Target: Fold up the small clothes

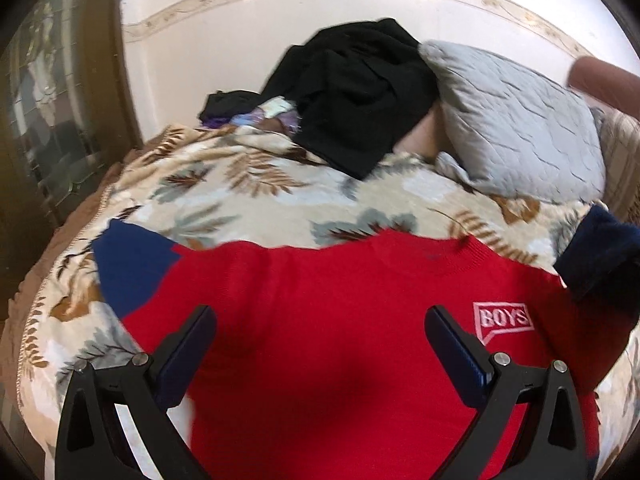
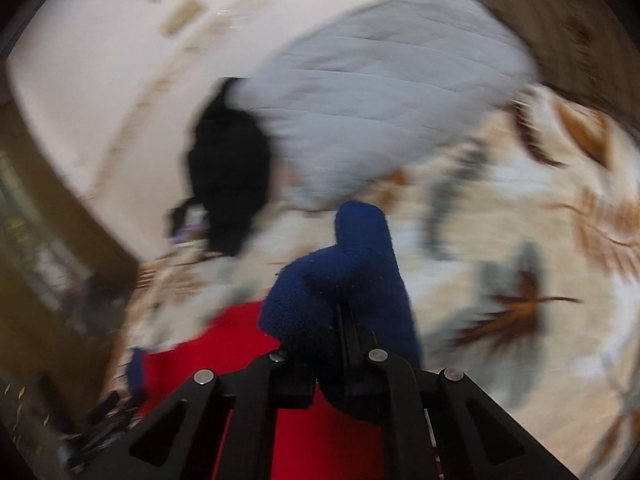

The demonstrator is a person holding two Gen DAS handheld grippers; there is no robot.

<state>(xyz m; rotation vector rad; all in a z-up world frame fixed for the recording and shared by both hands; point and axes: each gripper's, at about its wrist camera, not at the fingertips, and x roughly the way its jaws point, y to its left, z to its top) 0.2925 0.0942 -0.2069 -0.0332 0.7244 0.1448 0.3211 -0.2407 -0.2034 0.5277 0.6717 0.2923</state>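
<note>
Black fingers of the left gripper (image 1: 320, 344) stood wide apart over the red sweater (image 1: 340, 320), nothing between them. That sweater lay spread flat on the leaf-patterned blanket (image 1: 248, 196), its "BOYS" patch (image 1: 503, 320) just beside the right-hand finger and one navy sleeve (image 1: 132, 260) stretched out to the left. The right gripper (image 2: 344, 320) was clamped tight on the other navy sleeve (image 2: 340, 280) — the cuff bunched above its jaws. Farther back lay black clothes (image 1: 360, 100) against a grey pillow (image 1: 516, 128).

black angular tongs (image 1: 320, 320) (silver screws, dark blue pads (image 1: 456, 354))
</note>
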